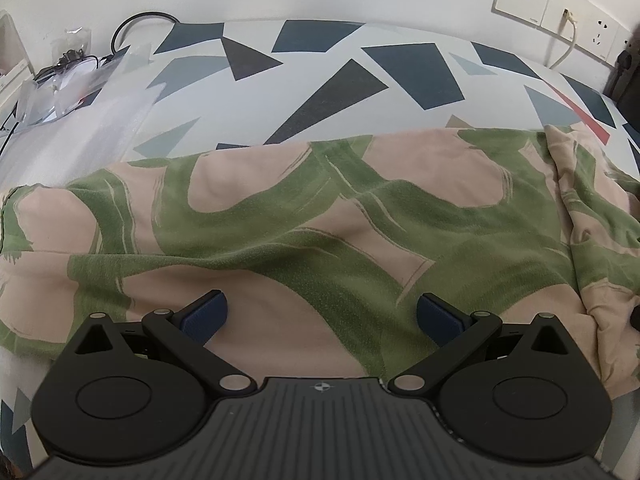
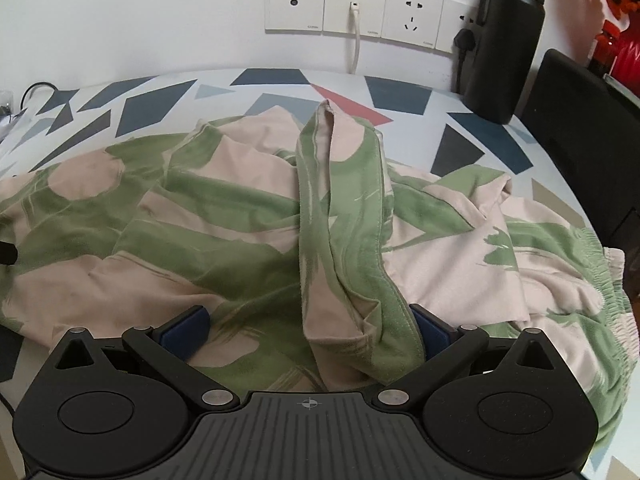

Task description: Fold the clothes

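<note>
The pink-and-green garment lay spread across the near half of the tabletop, which was covered in a cloth of blue, grey and red shards. In the left wrist view its far edge ran straight across the middle of the table, flat and fairly smooth, while toward the right edge it bunched into creases. The left gripper hovered low over the near part of the fabric, jaws spread wide, blue pads well apart with nothing between them.

Over on the right, the right gripper sat with its jaws just as wide. A long folded strip of the garment ran from the far side toward the camera and draped down between the fingers; its near end lay against the right pad, but nothing was pinched. Whether the pads touched the cloth below could not be told. An elastic, gathered hem lay crumpled near the table's right edge.

At the far right corner stood a black bottle, just in front of a row of wall sockets with a white cable plugged in. At the far left corner lay clear plastic bags and a black cord.
</note>
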Demonstrator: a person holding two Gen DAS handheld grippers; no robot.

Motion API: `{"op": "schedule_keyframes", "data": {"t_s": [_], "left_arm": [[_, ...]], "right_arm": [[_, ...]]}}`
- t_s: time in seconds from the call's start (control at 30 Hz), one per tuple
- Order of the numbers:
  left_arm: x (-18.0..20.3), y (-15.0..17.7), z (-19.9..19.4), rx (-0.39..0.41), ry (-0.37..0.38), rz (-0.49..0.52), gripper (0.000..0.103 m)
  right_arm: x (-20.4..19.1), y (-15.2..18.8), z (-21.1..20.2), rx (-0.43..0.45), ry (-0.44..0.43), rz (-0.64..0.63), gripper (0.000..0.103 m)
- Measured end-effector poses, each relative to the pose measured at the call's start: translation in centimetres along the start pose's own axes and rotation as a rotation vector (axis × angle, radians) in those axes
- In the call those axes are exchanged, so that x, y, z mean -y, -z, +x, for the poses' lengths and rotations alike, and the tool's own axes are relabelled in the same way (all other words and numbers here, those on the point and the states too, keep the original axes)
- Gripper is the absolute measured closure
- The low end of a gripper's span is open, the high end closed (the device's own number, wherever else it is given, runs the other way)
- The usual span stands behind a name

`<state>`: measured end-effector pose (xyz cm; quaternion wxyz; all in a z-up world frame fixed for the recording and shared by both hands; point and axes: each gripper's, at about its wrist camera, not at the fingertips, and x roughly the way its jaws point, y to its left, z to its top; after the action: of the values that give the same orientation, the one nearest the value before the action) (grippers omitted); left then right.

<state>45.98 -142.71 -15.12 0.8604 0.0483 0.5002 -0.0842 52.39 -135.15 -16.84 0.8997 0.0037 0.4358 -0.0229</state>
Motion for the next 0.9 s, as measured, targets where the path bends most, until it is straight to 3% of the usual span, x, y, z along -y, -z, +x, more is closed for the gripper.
{"op": "schedule_keyframes", "data": {"t_s": [0.9], "left_arm": [[0.06,-0.20,0.17,0.023,0.000,-0.007,0.000]], "right_arm": [[-0.22,-0.41,0.36,-0.011,0.029,0.030,0.001]]}}
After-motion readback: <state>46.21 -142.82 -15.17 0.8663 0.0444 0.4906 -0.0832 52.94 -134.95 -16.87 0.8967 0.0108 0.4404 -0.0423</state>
